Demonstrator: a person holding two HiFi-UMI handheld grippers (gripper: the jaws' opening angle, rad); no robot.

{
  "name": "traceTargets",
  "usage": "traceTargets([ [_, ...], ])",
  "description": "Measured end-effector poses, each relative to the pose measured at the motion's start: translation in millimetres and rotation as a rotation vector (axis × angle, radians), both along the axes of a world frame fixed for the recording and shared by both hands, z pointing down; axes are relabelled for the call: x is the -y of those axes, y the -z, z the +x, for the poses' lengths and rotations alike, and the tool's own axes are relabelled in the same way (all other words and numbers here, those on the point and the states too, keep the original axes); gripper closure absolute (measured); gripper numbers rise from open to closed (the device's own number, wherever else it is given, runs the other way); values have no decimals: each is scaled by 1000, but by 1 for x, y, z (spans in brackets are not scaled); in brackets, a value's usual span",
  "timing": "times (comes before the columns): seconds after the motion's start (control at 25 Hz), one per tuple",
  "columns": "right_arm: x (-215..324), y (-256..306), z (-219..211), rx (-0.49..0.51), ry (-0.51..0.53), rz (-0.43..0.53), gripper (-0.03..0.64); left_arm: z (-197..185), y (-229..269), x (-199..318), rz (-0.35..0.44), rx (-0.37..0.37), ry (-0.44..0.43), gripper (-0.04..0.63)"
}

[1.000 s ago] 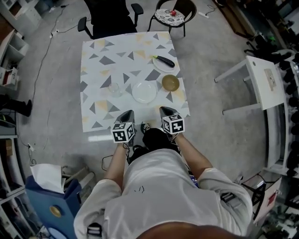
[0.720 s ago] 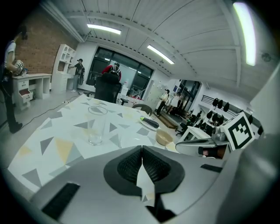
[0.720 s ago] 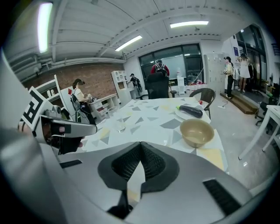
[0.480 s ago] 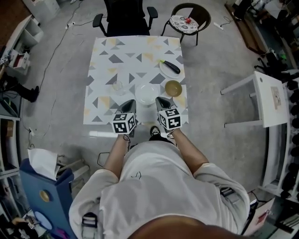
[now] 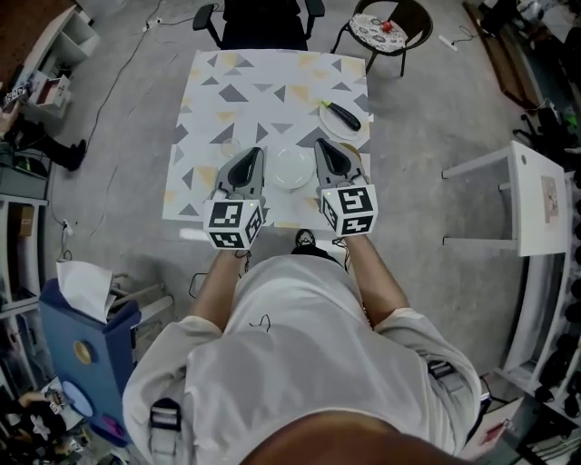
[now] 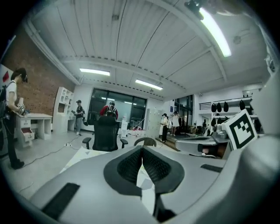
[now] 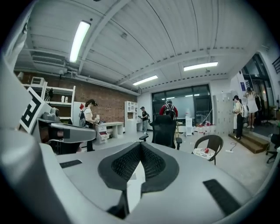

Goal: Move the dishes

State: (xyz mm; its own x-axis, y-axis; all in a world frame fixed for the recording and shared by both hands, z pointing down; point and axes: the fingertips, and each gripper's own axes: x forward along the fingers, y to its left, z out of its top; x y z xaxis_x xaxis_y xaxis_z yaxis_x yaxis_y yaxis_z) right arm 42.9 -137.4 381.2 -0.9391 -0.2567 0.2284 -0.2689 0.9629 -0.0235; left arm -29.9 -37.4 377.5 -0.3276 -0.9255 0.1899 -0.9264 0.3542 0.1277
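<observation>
A white empty plate (image 5: 292, 168) lies near the front edge of the table with the triangle-patterned cloth (image 5: 272, 91). Behind it to the right, a second plate (image 5: 332, 123) carries a dark long object (image 5: 344, 115). My left gripper (image 5: 253, 152) and right gripper (image 5: 324, 143) are held high above the table's front edge, one on each side of the white plate. Both are shut and empty. In the left gripper view the jaws (image 6: 142, 149) meet, and so do those in the right gripper view (image 7: 140, 145). The right gripper hides whatever lies under it on the table.
A black office chair (image 5: 263, 18) and a wicker chair (image 5: 381, 25) with a patterned cushion stand behind the table. A white side table (image 5: 531, 186) is at the right, a blue bin (image 5: 86, 350) at the lower left. Several people stand far off in the room.
Both grippers have risen toward the head camera and now look larger. They now overlap the table's front part, covering the bowl and the glass seen earlier.
</observation>
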Motion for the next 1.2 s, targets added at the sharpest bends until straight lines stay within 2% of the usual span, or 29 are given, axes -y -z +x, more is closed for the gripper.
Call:
traceTargets([
  [0.12,2,16,2,28,0,11,620,-2,22,-2,16,65,28,575],
  [0.24,3,24,5,30,-3,47,620,-2,30,-6,12,95,49,575],
  [0.36,2,26,11,21,-11,80,620,3,30,-8,11,83,49,575],
  [0.64,-3,25,18,0,-18,87,620,13,28,-6,15,76,20,575],
  [1.2,-1,27,21,-18,-38,127,620,11,25,-3,18,71,15,575],
])
